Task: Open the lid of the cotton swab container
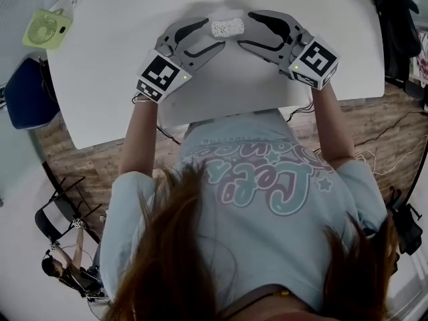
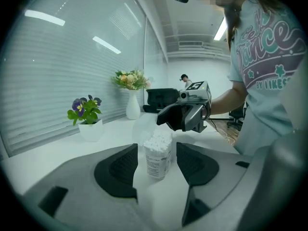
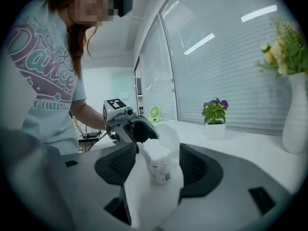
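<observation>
Both grippers sit nose to nose at the top middle of the head view, left gripper (image 1: 215, 34) on the left, right gripper (image 1: 245, 29) on the right. Each one has its jaws spread, with the pads standing off either side of the cotton swab container (image 1: 227, 27) and a sliver of daylight between, so nothing's actually being squeezed. Container's upright on the white table (image 1: 120, 79), dead centre in both gripper views. Its clear lid (image 3: 168, 134) looks flipped back behind the body and the white swabs (image 2: 158, 139) are poking out bare, so I'd call the opening part done. All that seems left is backing the two grippers away without knocking it over. Further out, a potted pansy (image 2: 86, 117) and a vase of flowers (image 2: 132, 100) sit at the left of the left gripper view, and there's a small green fan (image 1: 45, 27) at the upper left of the head view.
</observation>
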Demonstrator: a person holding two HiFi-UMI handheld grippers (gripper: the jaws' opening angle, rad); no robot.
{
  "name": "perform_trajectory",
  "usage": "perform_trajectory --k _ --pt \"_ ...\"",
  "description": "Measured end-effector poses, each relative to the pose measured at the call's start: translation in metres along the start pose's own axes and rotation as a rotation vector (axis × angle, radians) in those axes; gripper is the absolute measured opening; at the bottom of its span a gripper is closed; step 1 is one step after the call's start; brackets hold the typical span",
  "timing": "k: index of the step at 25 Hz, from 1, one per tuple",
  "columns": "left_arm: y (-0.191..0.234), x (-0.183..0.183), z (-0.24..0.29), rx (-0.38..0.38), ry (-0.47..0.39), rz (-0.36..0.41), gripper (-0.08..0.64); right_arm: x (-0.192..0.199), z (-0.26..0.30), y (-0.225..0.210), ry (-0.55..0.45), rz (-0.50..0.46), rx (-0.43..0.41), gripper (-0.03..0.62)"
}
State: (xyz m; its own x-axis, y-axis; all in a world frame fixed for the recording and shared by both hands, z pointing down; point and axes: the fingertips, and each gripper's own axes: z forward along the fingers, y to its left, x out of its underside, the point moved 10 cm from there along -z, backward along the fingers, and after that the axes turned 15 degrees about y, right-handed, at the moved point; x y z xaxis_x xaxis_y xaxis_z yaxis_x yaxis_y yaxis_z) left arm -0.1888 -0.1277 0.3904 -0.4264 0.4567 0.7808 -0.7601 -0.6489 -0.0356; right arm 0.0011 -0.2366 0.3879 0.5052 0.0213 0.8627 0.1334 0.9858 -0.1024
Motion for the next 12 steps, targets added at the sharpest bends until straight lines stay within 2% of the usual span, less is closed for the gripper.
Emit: perform_trajectory --k 5,9,12 --pt "-0.006 -0.005 -0.015 -0.056 -0.054 -0.072 0.224 -0.005 -0.011 0.008 -0.044 0.002 0.023 0.270" --pt "-0.012 -0.005 -0.025 -0.086 -0.052 -0.067 0.224 -0.011 -0.017 0.013 -0.072 -0.002 0.044 0.270" --pt "-0.016 -0.008 -0.033 -0.122 -0.087 -0.076 0.224 -0.016 -0.025 0.019 -0.100 0.007 0.061 0.270"
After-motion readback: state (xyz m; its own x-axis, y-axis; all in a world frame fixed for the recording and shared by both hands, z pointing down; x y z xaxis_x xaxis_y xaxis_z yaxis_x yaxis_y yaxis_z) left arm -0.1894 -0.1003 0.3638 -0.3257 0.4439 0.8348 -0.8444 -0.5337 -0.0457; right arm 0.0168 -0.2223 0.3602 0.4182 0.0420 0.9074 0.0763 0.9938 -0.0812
